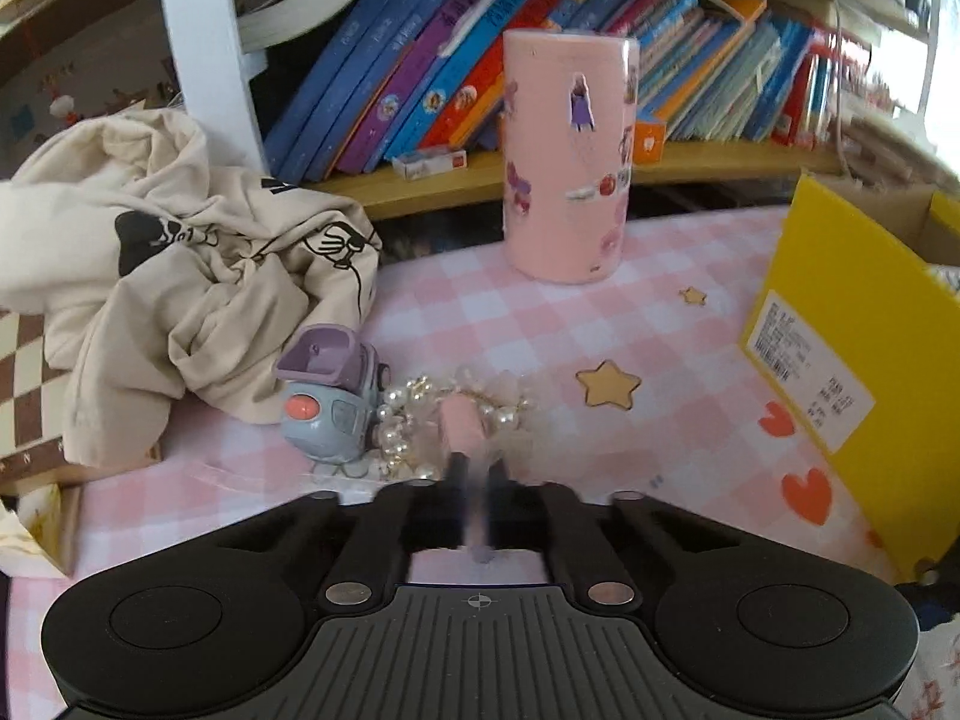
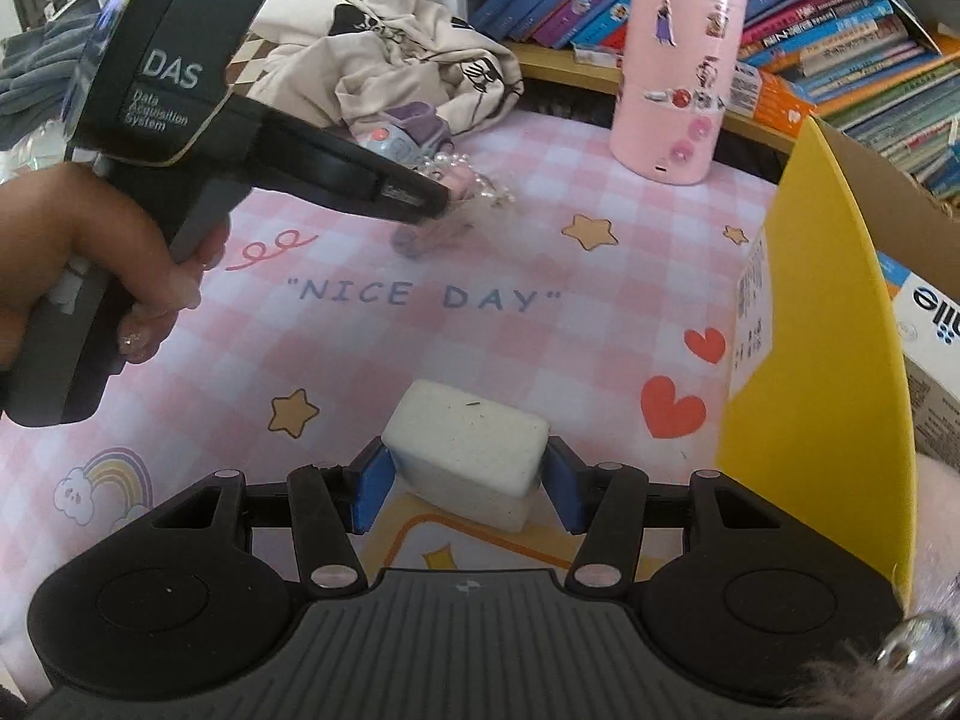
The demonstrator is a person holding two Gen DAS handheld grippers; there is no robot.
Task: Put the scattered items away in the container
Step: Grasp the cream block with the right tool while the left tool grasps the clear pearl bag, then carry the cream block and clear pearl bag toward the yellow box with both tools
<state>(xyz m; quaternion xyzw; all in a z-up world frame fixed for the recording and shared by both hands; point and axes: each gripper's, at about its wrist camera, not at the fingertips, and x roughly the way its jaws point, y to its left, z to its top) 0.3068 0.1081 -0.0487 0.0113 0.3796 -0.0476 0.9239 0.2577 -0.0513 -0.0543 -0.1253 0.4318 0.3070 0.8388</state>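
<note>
On the pink checked tablecloth, printed with stars, hearts and the words "NICE DAY", two handheld grippers are at work. The right gripper has its blue-padded fingers set on either side of a white rectangular block, something like an eraser or sponge; the pads sit against its short ends, so the jaws look closed on it at block width. The block lies near the front of the cloth, just left of the yellow cardboard box, whose open flap stands upright beside it, with a white barcode label on the side facing the cloth.

Farther back, the left gripper has its fingers drawn narrow around a small pink object tangled in a pearl bracelet. The fingertips are blurred, so I can't say whether they truly pinch the pink piece. In the right wrist view the person's left hand wraps the handle of that gripper, whose tip reaches down to the pearls.

Touching the pearls on their left is a small grey-blue toy robot with a purple top and an orange eye. Behind it lies a crumpled cream garment with black cartoon print. A tall pink cylindrical tin covered in stickers stands upright at the back of the cloth, well apart from the box, before a wooden shelf of leaning children's books.
</note>
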